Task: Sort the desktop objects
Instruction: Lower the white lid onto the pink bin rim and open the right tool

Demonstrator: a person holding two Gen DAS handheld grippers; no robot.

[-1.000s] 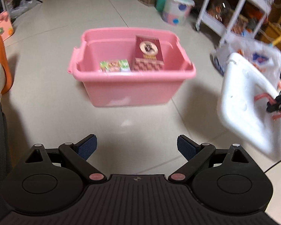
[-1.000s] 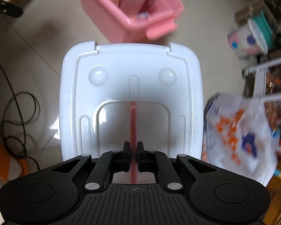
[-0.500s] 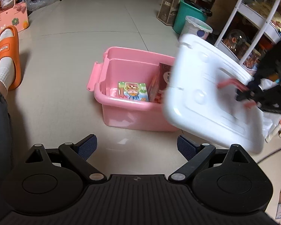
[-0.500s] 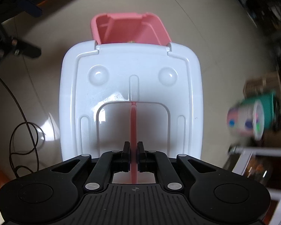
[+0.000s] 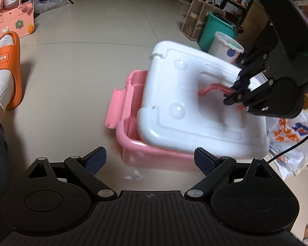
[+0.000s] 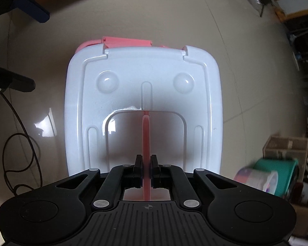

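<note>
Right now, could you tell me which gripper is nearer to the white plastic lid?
The right. The right gripper is shut on the pink handle of the white plastic lid, over the pink plastic bin. The left gripper is open, short of the bin.

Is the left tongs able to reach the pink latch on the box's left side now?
Probably yes: the left tongs are open, and the pink latch sticks out uncovered by the white lid.
</note>
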